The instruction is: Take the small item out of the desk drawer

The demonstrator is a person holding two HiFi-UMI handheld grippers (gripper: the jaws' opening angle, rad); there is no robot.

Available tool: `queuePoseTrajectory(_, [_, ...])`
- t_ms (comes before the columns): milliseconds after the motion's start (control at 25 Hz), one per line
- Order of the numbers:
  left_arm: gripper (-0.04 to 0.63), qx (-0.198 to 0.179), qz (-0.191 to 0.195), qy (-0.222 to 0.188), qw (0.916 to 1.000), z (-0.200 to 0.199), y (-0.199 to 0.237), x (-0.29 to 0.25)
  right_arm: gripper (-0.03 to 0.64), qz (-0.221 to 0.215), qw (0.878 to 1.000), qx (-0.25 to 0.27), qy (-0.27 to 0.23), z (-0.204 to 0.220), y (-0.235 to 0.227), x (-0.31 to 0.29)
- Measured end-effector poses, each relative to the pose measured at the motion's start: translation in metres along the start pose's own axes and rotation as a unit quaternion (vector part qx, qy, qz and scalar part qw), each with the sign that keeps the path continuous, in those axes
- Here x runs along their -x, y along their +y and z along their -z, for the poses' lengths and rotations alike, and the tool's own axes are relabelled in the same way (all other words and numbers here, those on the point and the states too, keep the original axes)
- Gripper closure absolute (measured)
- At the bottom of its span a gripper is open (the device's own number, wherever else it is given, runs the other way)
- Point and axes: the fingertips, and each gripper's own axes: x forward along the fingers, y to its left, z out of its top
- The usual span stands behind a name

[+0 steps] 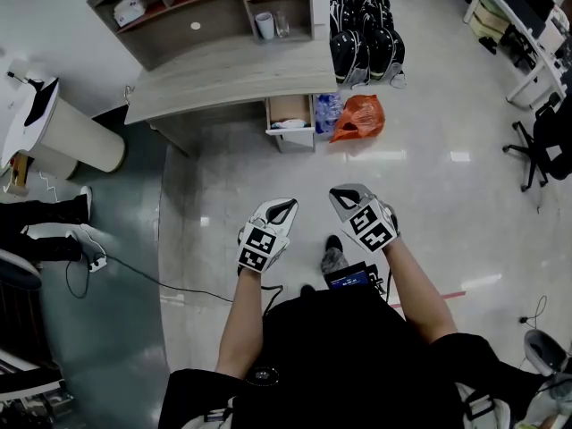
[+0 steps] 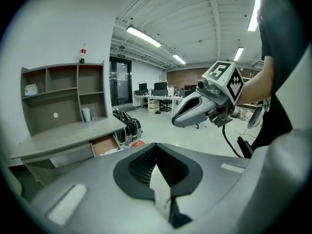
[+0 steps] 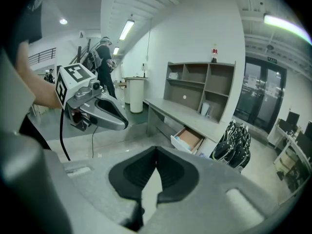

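A grey desk (image 1: 223, 74) stands some way ahead, with its drawer (image 1: 290, 112) pulled open at the right end. Something pale lies at the drawer's front (image 1: 290, 124); what it is I cannot make out. Both grippers are held out in the air over the floor, well short of the desk. My left gripper (image 1: 286, 206) is shut and empty, and so is my right gripper (image 1: 340, 196). The open drawer (image 2: 104, 145) also shows in the left gripper view, and the drawer (image 3: 188, 139) in the right gripper view, far beyond the closed jaw tips.
An orange bag (image 1: 357, 119) and bottles (image 1: 327, 111) sit on the floor right of the drawer. Black backpacks (image 1: 366, 34) are piled behind them. A shelf unit (image 1: 206, 7) tops the desk. A white cylinder (image 1: 76, 137) stands left, an office chair (image 1: 545, 141) right. A cable (image 1: 134, 271) runs across the floor.
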Motion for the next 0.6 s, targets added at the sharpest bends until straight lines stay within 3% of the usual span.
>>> queuePoseTrajectory(600, [0.594, 0.016, -0.048, 0.015, 0.9986, -0.046, 0.055, -0.082, 0.618, -0.051, 0.998, 0.019, -0.017, -0.015, -0.106, -0.045])
